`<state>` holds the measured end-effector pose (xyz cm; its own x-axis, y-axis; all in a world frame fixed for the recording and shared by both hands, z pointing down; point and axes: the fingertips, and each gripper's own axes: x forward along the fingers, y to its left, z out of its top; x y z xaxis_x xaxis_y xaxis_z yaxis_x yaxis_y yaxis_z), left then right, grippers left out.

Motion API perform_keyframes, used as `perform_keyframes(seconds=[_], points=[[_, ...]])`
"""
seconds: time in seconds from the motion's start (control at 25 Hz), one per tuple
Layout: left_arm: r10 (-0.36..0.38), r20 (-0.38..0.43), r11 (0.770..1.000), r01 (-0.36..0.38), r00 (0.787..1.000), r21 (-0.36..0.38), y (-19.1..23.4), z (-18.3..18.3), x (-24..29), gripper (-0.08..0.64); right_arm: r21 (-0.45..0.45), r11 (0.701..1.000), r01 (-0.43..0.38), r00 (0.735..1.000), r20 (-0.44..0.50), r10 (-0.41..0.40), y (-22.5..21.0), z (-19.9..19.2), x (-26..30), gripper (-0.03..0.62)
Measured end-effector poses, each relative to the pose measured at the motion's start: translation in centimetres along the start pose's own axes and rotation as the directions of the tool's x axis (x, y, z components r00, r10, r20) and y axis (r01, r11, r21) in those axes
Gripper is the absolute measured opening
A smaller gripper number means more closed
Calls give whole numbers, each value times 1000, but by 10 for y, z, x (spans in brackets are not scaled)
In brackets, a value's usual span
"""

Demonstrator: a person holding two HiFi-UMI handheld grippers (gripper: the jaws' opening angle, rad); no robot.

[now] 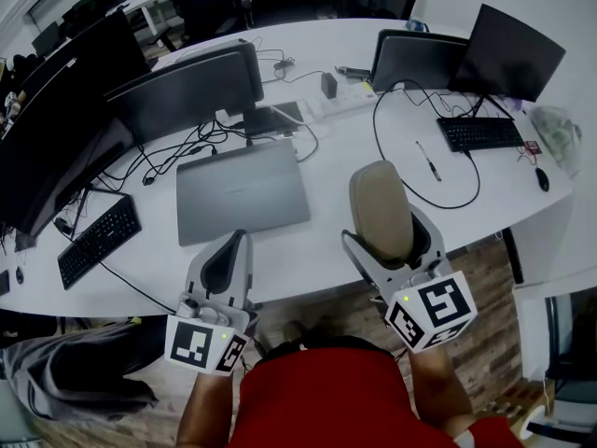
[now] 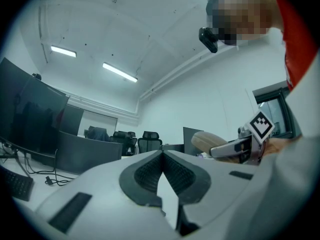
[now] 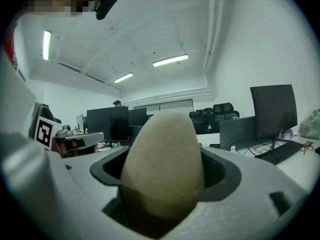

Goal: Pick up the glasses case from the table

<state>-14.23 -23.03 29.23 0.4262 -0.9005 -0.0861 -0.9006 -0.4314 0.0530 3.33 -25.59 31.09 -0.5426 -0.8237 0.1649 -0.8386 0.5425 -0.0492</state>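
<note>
Gripping the tan, rounded glasses case (image 1: 381, 208) in the fingers of our right gripper (image 1: 395, 243), we hold our left gripper (image 1: 227, 253) with fingers touching, empty.

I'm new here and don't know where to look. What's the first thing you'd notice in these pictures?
The tan glasses case stands out first: it sticks up out of the right gripper, clamped between its jaws, by the near edge of the white table. Next to it, the left gripper is shut with nothing in it. Behind them, a closed grey laptop lies flat on the table.
</note>
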Motion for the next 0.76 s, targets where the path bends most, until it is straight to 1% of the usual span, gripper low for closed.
perform_keyframes(seconds=[0.76], points=[[-11,-4,1000,11,1000,1,-4,0,4,9,8,1000,2,1000,-8,-2,-3,-2,-2,407]])
